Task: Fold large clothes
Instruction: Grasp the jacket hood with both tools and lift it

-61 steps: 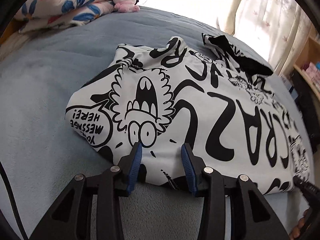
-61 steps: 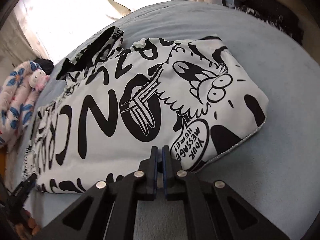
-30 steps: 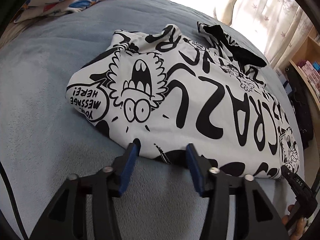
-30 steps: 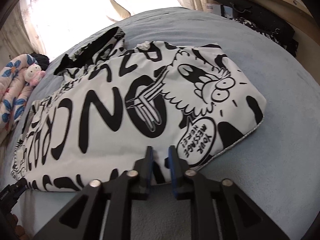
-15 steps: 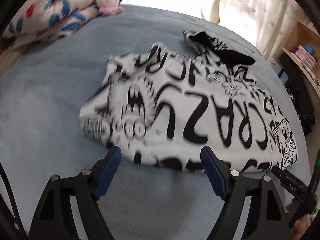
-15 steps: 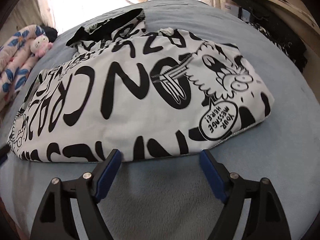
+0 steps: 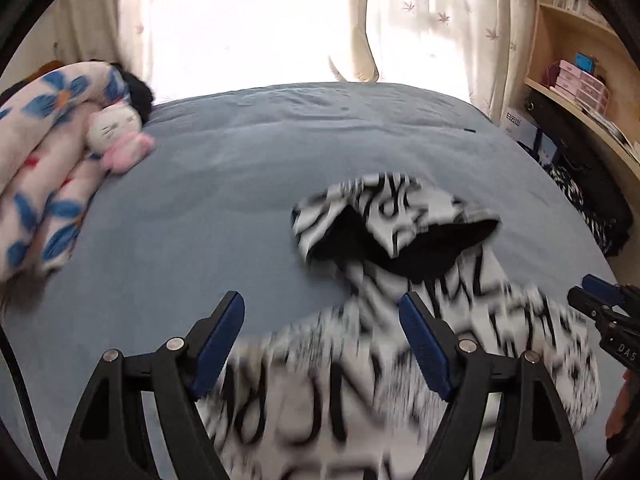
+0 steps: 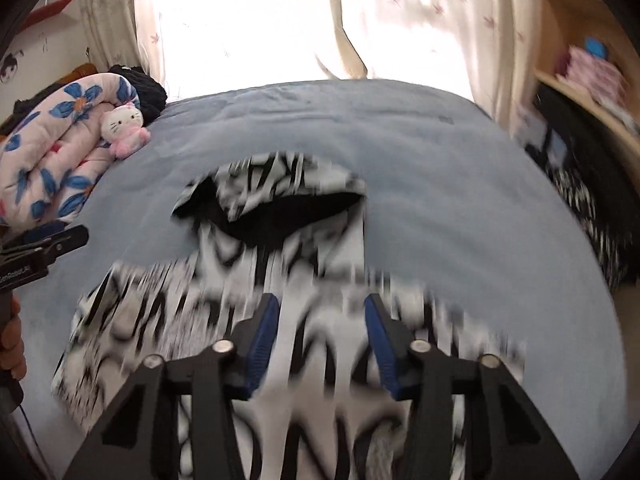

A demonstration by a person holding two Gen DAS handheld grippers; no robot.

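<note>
- The hoodie (image 7: 400, 380) is soft white cloth with big black letters all over it, and it lies flat in the middle of the bed (image 7: 240, 168).
- Its hood (image 8: 280, 208) is at the far end, floppy and open, and black inside.
- Much of the print looks smeared in both views, so we cannot read the words.
- Our left tool (image 7: 320, 344) is spread wide open above the near part of the hoodie and has hold of nothing. Its blue pads (image 7: 218, 344) look ribbed.
- Our right tool (image 8: 322, 344) is open too, not as wide, with white cloth showing between its fingers; it grips nothing.
- The bed cover is blue-grey and fuzzy, with lots of bare room past the hood and on both sides.
- A puffy flower blanket (image 7: 36, 172) lies rolled up at the left edge, and a small white and pink plush cat (image 7: 116, 136) leans on it.
- Thin curtains (image 7: 420, 20) hang behind the bed, and a wooden shelf (image 7: 576, 92) stands at the right.
</note>
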